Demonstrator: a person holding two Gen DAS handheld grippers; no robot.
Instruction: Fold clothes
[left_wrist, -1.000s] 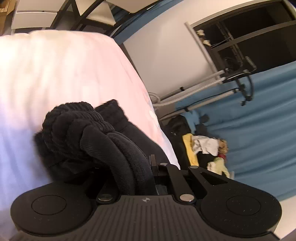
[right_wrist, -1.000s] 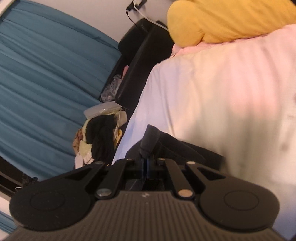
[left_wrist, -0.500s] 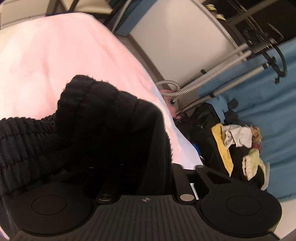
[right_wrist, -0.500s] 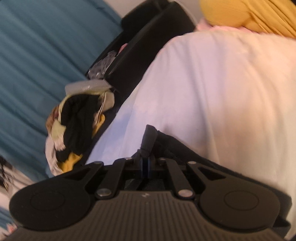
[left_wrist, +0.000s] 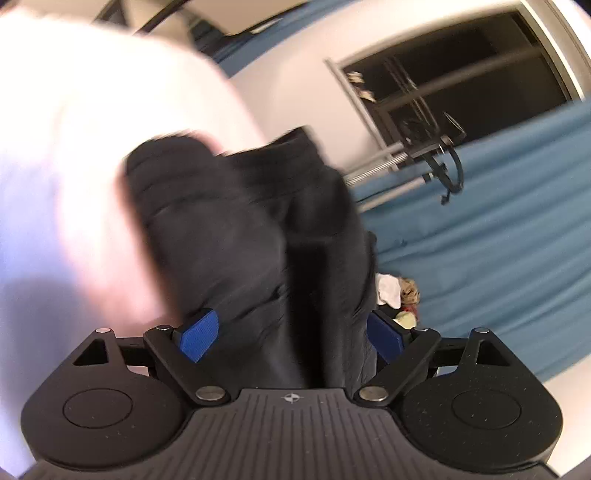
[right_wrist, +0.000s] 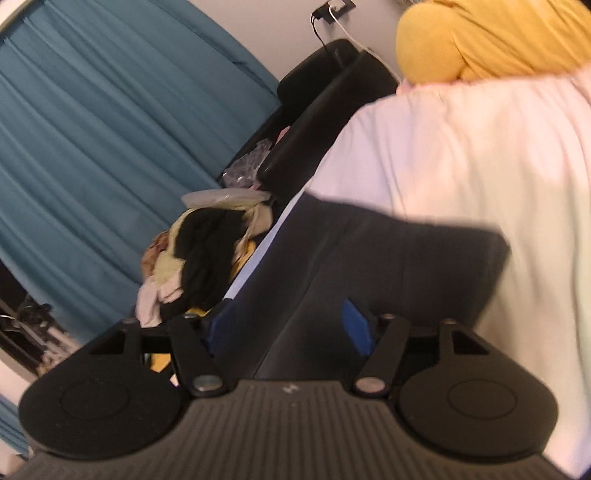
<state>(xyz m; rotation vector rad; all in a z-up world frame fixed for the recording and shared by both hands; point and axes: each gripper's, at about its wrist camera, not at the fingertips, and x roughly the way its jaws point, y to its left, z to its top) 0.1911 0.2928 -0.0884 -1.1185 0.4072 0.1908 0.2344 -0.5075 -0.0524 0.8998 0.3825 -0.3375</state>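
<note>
Between the spread blue pads of the left claw (left_wrist: 291, 334) sits a black garment (left_wrist: 236, 236); jaws wide apart, cloth passing through the gap, whether it touches the pads can't be told; view is motion-blurred; garment bunches forward from the claw and lies on the pale pink bed (left_wrist: 66, 155), which fills the area ahead-left; ahead-right of the claw: white wall, dark window (left_wrist: 461, 74), blue curtain (left_wrist: 498, 221), a metal rack arm (left_wrist: 391, 166); small heap of light clothes (left_wrist: 397, 291) just right of the garment, low down.

Right claw (right_wrist: 288, 328) also spread, blue pads apart; same black garment (right_wrist: 369, 258) runs between them and flattens out forward onto the bed sheet (right_wrist: 480, 155), its far edge fairly straight; pad contact can't be told; ahead-right on the bed, far end, a yellow pillow (right_wrist: 480, 40); ahead-left of the claw a mixed clothes pile (right_wrist: 199, 258), off the bed edge; beyond it a black chair (right_wrist: 325, 110) and teal curtain (right_wrist: 92, 129).
</note>
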